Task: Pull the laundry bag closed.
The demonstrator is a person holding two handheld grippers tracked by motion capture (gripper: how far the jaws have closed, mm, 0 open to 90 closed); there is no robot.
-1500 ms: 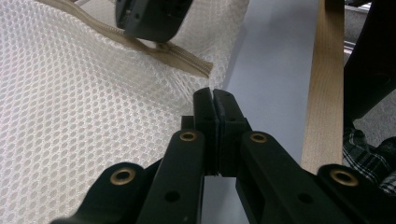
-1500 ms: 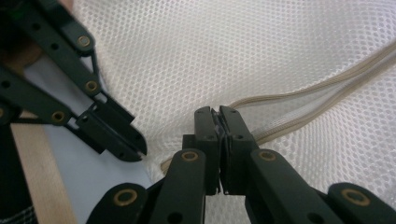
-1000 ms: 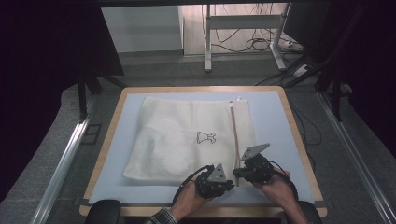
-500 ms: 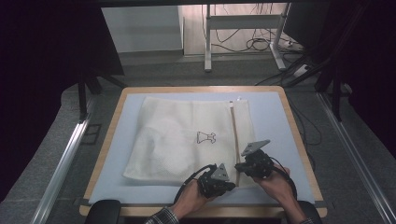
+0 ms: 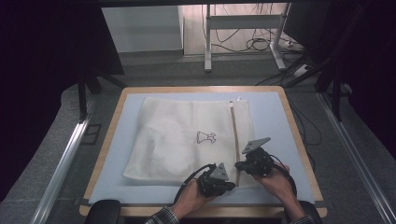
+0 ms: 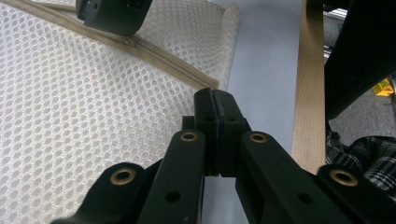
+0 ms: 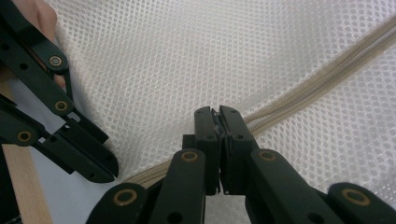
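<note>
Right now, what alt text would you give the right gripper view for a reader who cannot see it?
The right gripper, jaws closed together, is at the beige zipper that runs diagonally across a white mesh bag. Whether the jaws pinch the zipper pull cannot be told. The left gripper reaches in from the left edge, close beside it.

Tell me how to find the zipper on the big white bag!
Look at the wooden-edged table with the pale blue top; a white mesh bag lies flat on it. Near the bag's right side a thin tan strip runs from the far edge toward the person: the zipper. It is the one straight beige line on the bag, unlike the small dark drawing in the middle.
</note>
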